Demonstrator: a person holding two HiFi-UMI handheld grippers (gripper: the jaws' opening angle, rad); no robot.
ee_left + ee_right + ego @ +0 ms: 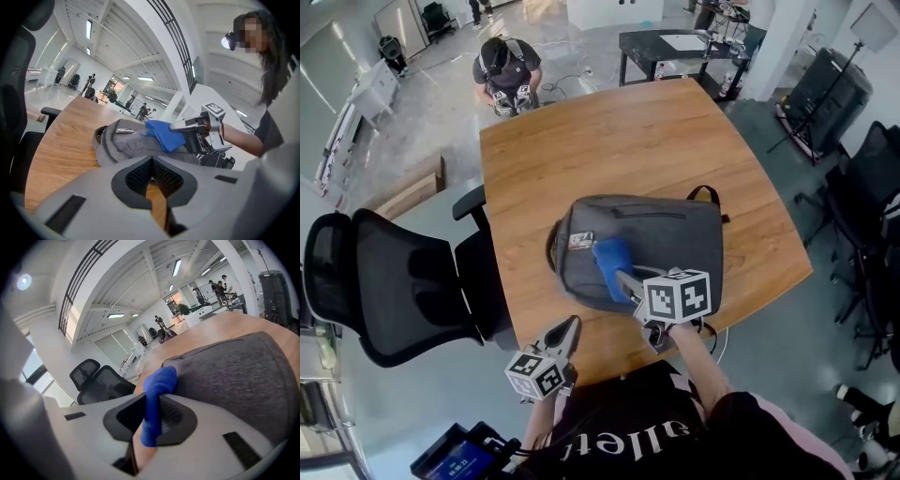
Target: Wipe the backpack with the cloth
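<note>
Backpack (647, 248), soft grey fabric, probably light, ahead of left tool (572, 328) (closed, empty), pin at near edge; right tool (623, 280) clamps limp blue cloth (612, 258).

A: What carries the things here?

B: 1 wooden surface (609, 141), light brown with the grain showing. Its corners are rounded and its edges curve gently.

A: And what lies directly on it?

B: 1 grey backpack (675, 234), lying flat with its zipped front facing up. It sits in the half nearer the person, close to the near edge.

A: Does all of it touch the wood?

B: A black strap loop (705, 194) at its far right corner also rests on the surface.
</note>
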